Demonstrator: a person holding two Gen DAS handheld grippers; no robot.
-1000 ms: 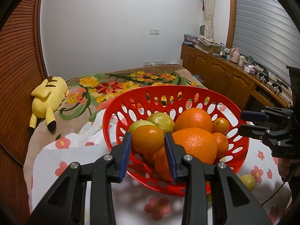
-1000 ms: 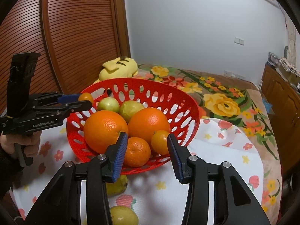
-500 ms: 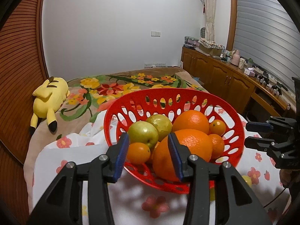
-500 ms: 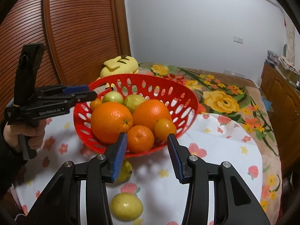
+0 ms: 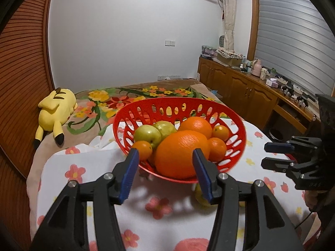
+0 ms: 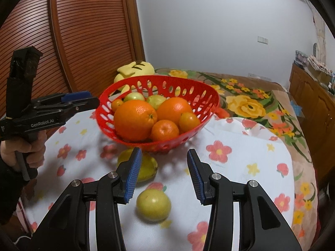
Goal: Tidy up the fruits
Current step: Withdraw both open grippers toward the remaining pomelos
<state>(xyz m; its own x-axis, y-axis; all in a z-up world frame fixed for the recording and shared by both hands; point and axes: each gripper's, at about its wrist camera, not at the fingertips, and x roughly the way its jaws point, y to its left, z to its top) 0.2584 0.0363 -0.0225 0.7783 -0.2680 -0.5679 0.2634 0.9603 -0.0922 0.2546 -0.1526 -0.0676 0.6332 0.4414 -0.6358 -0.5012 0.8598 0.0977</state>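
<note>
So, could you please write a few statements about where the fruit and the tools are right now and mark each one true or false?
1. The red perforated plastic basket holds two large oranges. True.
2. Two yellow-green round fruits lie on the flowered white cloth outside the basket. True.
3. The right tool is clamped on a small orange. False: its jaws are apart with nothing between them.
4. The yellow plush toy sits inside the basket. False: it lies on the bed behind it.
5. The left tool grips nothing. True: its jaws are opening, empty.
</note>
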